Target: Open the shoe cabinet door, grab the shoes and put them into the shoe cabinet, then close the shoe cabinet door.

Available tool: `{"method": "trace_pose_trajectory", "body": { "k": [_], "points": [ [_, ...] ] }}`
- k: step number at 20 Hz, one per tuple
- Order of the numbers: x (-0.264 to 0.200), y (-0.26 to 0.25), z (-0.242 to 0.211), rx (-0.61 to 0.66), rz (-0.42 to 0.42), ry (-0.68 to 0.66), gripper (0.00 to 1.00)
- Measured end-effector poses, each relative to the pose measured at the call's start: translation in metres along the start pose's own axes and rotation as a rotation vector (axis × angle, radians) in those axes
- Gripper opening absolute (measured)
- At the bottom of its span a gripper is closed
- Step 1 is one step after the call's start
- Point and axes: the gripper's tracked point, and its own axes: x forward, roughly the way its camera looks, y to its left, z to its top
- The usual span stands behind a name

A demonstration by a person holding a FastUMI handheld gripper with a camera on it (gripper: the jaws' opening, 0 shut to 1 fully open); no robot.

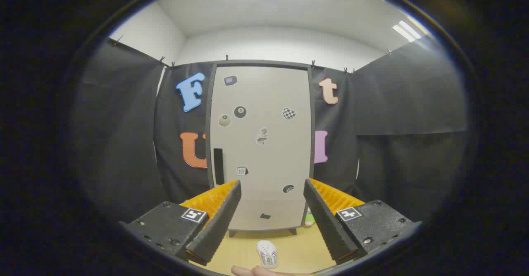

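With the pale grey sticker-dotted shoe cabinet door (pixel 260 148) shut, the released gripper (pixel 272 201) must first reach its far-left black handle (pixel 218 166), the white shoe (pixel 267 253) waiting near

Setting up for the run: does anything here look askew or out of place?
Nothing stands out. The cabinet stands upright with its door shut, one shoe lies on the floor before it, and the gripper hangs open, jaws apart.

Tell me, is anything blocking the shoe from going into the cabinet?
Yes: the cabinet door is shut, handle untouched. The white shoe lies on the floor before it, between the open gripper fingers' lines.
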Motion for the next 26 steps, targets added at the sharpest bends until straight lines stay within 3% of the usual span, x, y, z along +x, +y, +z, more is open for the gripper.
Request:
{"method": "trace_pose_trajectory", "body": {
  "k": [12,17,21,26],
  "points": [
    [0.009,0.004,-0.015,-0.018,-0.007,0.033,1.00],
    [0.025,0.023,-0.016,-0.001,0.062,0.002,0.99],
    [0.055,0.041,-0.015,-0.002,0.091,-0.015,1.00],
    [0.124,0.069,-0.018,-0.013,0.121,-0.052,0.99]
  ]
}}
